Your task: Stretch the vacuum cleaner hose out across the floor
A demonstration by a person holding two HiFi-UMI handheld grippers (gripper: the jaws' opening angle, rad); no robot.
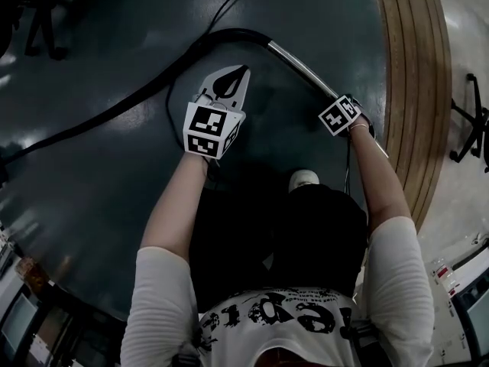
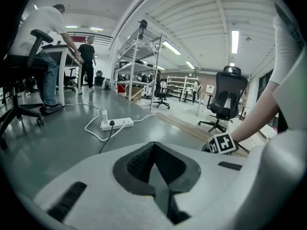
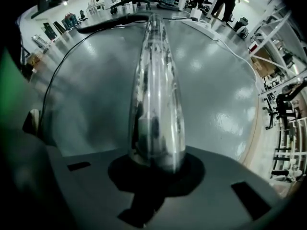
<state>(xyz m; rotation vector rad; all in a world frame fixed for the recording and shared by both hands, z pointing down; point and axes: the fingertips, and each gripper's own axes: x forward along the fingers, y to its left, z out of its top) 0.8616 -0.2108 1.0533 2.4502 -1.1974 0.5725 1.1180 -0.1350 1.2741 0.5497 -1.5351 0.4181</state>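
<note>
The vacuum cleaner's black hose (image 1: 153, 86) runs across the dark floor from the far left and curves into a shiny metal tube (image 1: 302, 67). My right gripper (image 1: 345, 115) is shut on the near end of that tube. In the right gripper view the tube (image 3: 156, 95) rises from between the jaws of that gripper (image 3: 156, 163) toward the hose (image 3: 110, 20). My left gripper (image 1: 241, 73) hovers just left of the tube, jaws shut and empty. The left gripper (image 2: 154, 146) points out into the room.
A curved wooden strip (image 1: 412, 75) borders the floor on the right, with an office chair base (image 1: 470, 128) beyond it. A white power strip (image 2: 116, 124) with cables lies ahead. An office chair (image 2: 225, 99), shelving and people stand further off. My shoe (image 1: 303, 179) is below the tube.
</note>
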